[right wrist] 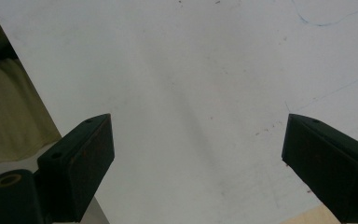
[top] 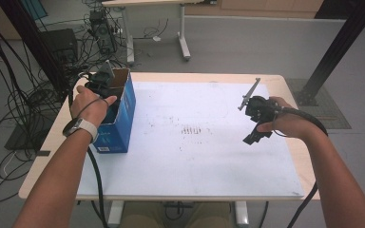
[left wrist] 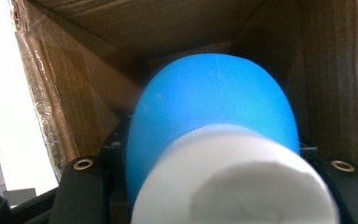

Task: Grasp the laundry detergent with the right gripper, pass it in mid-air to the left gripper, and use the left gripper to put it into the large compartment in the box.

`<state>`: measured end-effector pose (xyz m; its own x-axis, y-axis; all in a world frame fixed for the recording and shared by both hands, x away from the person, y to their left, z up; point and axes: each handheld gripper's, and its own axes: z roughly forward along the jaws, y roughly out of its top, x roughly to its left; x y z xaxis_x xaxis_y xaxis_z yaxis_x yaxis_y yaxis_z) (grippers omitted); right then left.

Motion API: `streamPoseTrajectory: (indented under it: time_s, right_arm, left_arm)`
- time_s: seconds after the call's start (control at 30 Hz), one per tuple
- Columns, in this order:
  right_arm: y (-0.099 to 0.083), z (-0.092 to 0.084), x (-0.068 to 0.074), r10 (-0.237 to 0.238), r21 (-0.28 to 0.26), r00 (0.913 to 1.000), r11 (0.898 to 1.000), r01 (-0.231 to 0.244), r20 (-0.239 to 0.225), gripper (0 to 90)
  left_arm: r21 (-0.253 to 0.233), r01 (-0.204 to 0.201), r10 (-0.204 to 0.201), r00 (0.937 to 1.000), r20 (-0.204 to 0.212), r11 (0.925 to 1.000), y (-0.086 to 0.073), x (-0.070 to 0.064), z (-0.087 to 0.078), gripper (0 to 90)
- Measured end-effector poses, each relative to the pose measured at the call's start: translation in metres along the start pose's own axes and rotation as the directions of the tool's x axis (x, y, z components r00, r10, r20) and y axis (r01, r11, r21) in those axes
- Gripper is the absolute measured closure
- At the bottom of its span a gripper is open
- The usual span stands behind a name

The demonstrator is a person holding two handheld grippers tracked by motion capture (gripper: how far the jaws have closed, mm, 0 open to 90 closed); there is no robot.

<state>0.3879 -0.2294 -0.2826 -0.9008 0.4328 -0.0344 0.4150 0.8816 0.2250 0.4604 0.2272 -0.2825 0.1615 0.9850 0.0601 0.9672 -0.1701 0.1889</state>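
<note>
A blue bottle [left wrist: 214, 107] with a white screw cap [left wrist: 233, 182] lies between my left gripper's black fingers [left wrist: 81, 186], cap toward the camera, inside a brown-lined cardboard box [left wrist: 65, 93]. In the high view that box [top: 123, 114] is blue outside and stands open-topped at the table's left, and my left gripper [top: 102, 80] reaches down into its top, shut on the bottle. My right gripper [top: 252, 138] hovers over the white mat [top: 195, 156] on the right. Its jaws stand wide apart [right wrist: 198, 158] with nothing between them.
The white mat [right wrist: 191, 70] covers most of the wooden table [top: 47, 142]; its middle carries faint marks [top: 195, 129]. Cables [top: 9, 109] and equipment lie on the floor to the left. Another table's legs [top: 184, 42] stand behind.
</note>
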Motion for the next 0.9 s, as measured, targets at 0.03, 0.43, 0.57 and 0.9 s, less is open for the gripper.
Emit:
streamPoseTrajectory:
  time_s: [0.03,0.43,0.57,0.9]
  right_arm:
    - [0.0002,-0.0001,0.0002,0.001,0.004,1.0,1.0,-0.001,0.001,9.0]
    - [-0.0006,-0.0014,0.0009,0.002,0.003,1.0,1.0,-0.002,0.001,9.0]
    - [-0.0012,-0.0012,0.0009,0.005,0.005,1.0,1.0,-0.005,0.001,9.0]
    - [-0.0002,0.0005,0.0017,0.006,0.007,1.0,1.0,-0.006,-0.005,9.0]
  left_arm:
    - [0.0,-0.002,0.002,1.0,-0.001,1.0,0.0001,0.0001,0.0001,38.1]
    - [-0.01,-0.004,0.004,1.0,0.005,0.9999,-0.0006,0.0018,0.0,38.0]
    - [-0.018,-0.002,0.002,0.9999,0.01,0.9998,-0.0012,0.0027,0.0,37.7]
    - [-0.033,-0.012,0.013,0.9988,0.048,0.9994,-0.0009,0.0063,-0.0035,31.0]
